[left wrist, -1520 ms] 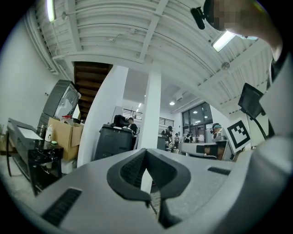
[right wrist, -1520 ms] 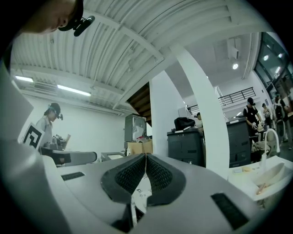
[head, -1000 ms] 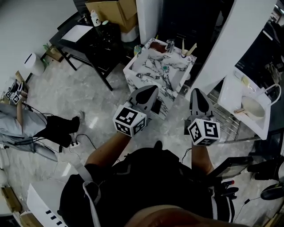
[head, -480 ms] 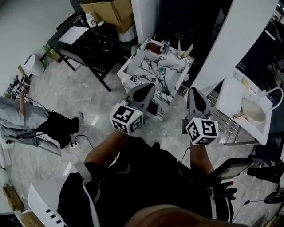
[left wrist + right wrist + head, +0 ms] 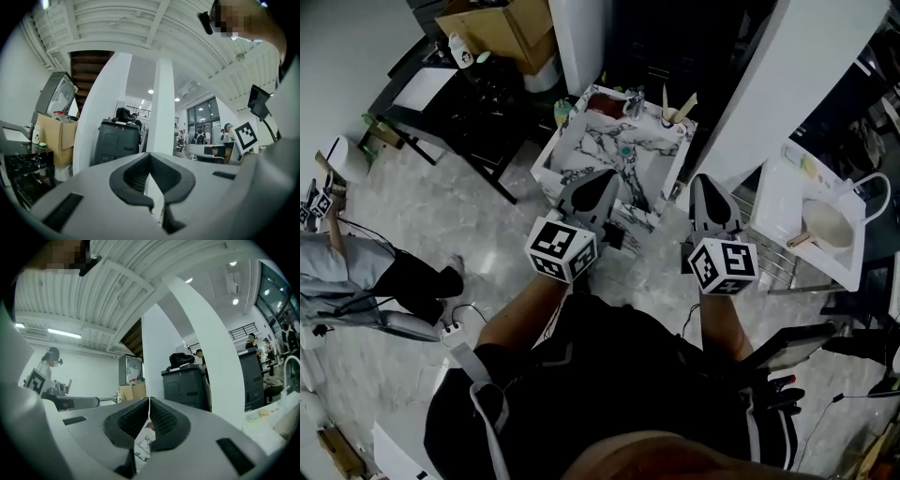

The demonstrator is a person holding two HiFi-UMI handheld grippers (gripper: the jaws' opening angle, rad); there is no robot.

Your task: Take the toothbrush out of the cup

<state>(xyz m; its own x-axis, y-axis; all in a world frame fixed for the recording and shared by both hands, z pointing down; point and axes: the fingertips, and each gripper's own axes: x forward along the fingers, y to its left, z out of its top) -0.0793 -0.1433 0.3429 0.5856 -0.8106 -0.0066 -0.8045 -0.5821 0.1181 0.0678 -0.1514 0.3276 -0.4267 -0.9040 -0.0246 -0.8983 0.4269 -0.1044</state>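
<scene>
A marble-patterned washstand (image 5: 581, 141) stands ahead of me in the head view. At its far right corner is a cup (image 5: 672, 116) with a pale toothbrush (image 5: 688, 101) sticking up out of it. My left gripper (image 5: 611, 174) reaches over the washstand's near edge, jaws shut and empty. My right gripper (image 5: 700, 179) hangs just off the stand's right side, short of the cup, also shut with nothing in it. In the left gripper view the left gripper (image 5: 150, 158) shows closed pads, and so does the right gripper (image 5: 149, 402) in its own view. The cup shows in neither gripper view.
A tap (image 5: 634, 101) stands at the washstand's back edge. A black table (image 5: 455, 98) and a cardboard box (image 5: 501, 28) are at the left, a white pillar (image 5: 792, 80) and a white basin unit (image 5: 821, 227) at the right. A person (image 5: 352, 272) sits far left.
Both grippers have moved forward toward the washstand, still shut. The left now overlaps its near edge, and the stand and cup sit closer in the head view.
</scene>
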